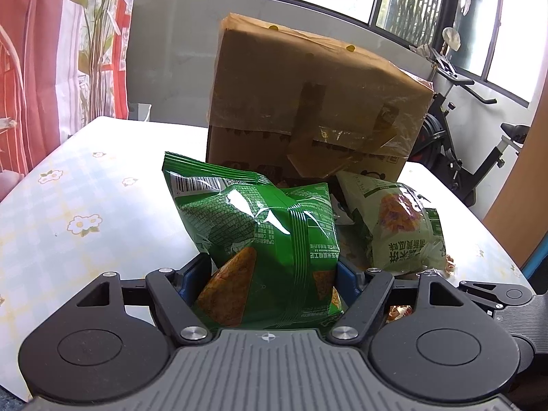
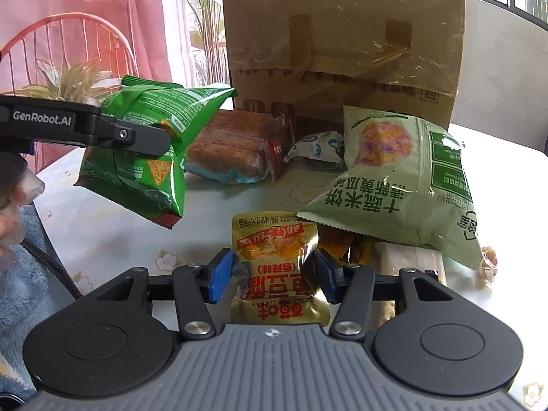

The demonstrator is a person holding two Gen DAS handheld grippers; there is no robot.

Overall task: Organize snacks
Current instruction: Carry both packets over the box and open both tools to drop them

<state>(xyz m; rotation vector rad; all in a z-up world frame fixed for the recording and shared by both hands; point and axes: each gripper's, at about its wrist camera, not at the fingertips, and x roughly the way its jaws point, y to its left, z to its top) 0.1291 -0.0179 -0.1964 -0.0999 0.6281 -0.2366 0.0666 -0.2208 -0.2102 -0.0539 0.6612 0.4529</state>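
Observation:
A dark green chip bag (image 1: 260, 219) stands upright between the blue pads of my left gripper (image 1: 270, 267), which is shut on its lower half and holds it above the table. From the right wrist view the same bag (image 2: 144, 171) hangs at the left, clamped in the left gripper (image 2: 150, 140). A gold foil snack packet (image 2: 274, 257) lies on the table with my right gripper (image 2: 272, 270) shut on it. Its blue pads press both side edges, and the foil is crumpled at the waist.
A taped cardboard box (image 2: 342, 51) stands at the back of the flowered table (image 1: 85, 188). In front of it lie a pale green rice-cracker bag (image 2: 394, 178), a wrapped bread loaf (image 2: 233, 150) and a small white wrapped snack (image 2: 318, 147). An exercise bike (image 1: 462, 137) stands beyond the table's right edge.

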